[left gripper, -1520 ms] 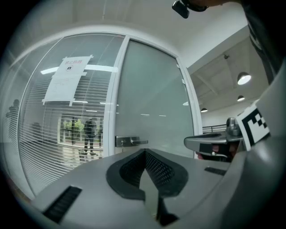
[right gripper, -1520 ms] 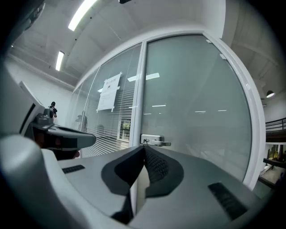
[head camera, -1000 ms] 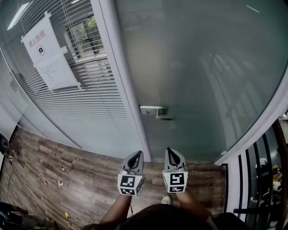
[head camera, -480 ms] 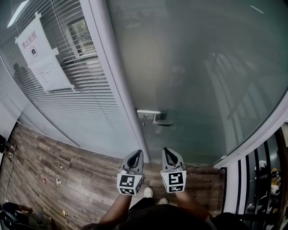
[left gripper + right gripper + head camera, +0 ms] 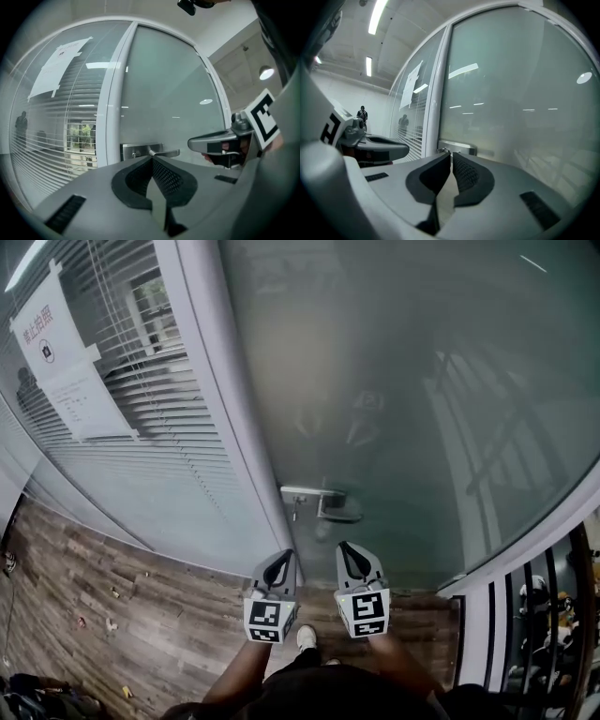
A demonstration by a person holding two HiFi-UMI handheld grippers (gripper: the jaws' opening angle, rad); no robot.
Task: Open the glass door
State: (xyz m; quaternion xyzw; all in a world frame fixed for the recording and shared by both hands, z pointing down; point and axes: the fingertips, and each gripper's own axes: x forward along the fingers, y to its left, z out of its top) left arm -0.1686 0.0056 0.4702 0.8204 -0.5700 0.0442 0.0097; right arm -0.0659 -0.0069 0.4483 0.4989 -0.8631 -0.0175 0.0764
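Observation:
A frosted glass door (image 5: 403, 399) fills the upper right of the head view. Its silver lever handle (image 5: 323, 502) sits at the door's left edge; the handle (image 5: 157, 152) also shows just beyond the left jaws, and the handle (image 5: 457, 147) just beyond the right jaws. My left gripper (image 5: 283, 558) and right gripper (image 5: 345, 550) are side by side below the handle, short of it, pointing at the door. Both are shut with nothing between their jaws. In the left gripper view the right gripper (image 5: 191, 143) shows at the right.
A white door frame post (image 5: 220, 399) stands left of the door. Beyond it is a glass wall with blinds (image 5: 122, 399) and a paper notice (image 5: 52, 343). Wood-pattern floor (image 5: 122, 615) lies below. Black railings (image 5: 525, 634) stand at the lower right.
The door and handle have come closer and larger in the head view. Both grippers have moved forward together toward the handle, still shut.

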